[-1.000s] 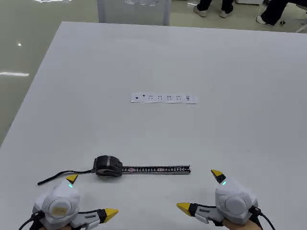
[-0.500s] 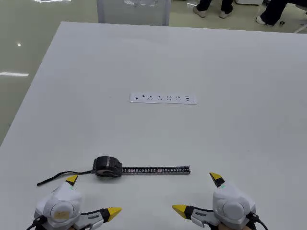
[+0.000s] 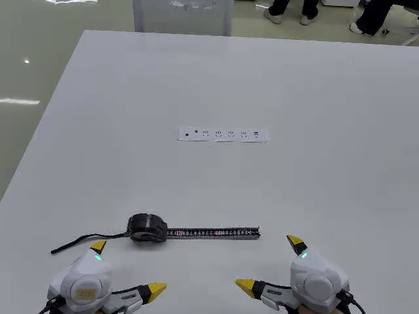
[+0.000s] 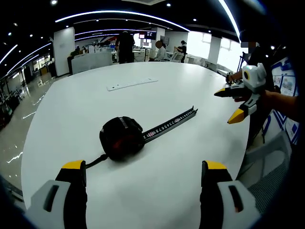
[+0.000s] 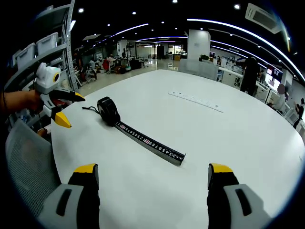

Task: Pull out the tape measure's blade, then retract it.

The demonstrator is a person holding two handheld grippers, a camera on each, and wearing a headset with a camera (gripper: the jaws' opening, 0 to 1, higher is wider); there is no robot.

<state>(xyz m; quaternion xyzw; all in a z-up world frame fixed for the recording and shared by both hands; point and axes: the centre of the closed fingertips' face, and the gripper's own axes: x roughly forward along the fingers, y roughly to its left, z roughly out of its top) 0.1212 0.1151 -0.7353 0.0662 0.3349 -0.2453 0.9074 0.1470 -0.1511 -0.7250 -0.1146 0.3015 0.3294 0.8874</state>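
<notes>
A black tape measure [image 3: 147, 227] [image 4: 121, 137] [image 5: 108, 110] lies on the white table [image 3: 216, 85], its blade [image 3: 213, 232] [image 4: 170, 123] [image 5: 150, 143] drawn out to the right and flat on the surface. A black strap [image 3: 85, 240] trails from its left side. My left gripper [image 3: 127, 268] [image 4: 143, 167] is open near the front edge, just in front of the case. My right gripper [image 3: 270, 265] [image 5: 152, 169] is open too, in front of the blade's tip. Neither touches the tape.
A white power strip [image 3: 222, 135] [image 4: 131, 84] [image 5: 195, 100] lies mid-table beyond the tape. The table's left edge borders a shiny floor [image 3: 26, 78]. People's legs and feet [image 3: 288, 10] stand past the far edge.
Both grippers have shifted slightly and stayed open. The tape measure and its blade lie as before.
</notes>
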